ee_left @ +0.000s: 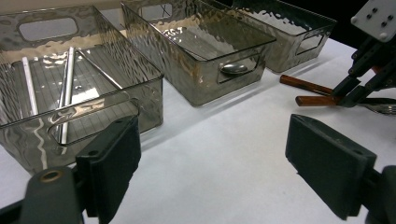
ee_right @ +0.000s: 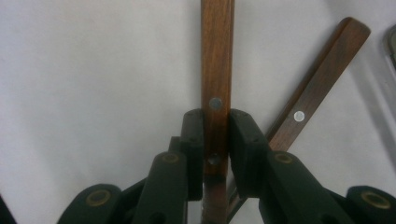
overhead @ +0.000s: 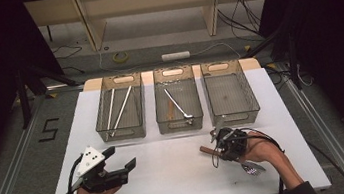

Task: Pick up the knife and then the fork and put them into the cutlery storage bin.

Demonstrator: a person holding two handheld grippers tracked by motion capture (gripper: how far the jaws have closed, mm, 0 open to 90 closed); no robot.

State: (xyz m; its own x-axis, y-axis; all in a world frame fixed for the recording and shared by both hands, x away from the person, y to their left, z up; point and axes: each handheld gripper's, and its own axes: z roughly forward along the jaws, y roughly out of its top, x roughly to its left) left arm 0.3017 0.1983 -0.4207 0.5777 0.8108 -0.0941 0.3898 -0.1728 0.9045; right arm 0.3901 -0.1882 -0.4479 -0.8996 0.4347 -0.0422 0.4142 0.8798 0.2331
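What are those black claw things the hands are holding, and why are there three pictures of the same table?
A person holds a grabbing tool in each hand, a bit like big tongs. One picture is taken from above the table. The other two come from small cameras riding on each tool, looking along its jaws.

On the white table stand three clear bins: the left bin holds thin silvery sticks, the middle bin holds a metal utensil, and the right bin looks empty.

The right gripper has closed its jaws on a wooden handle. A second wooden handle lies beside it, and a fork lies nearby. The left gripper is open and holds nothing.
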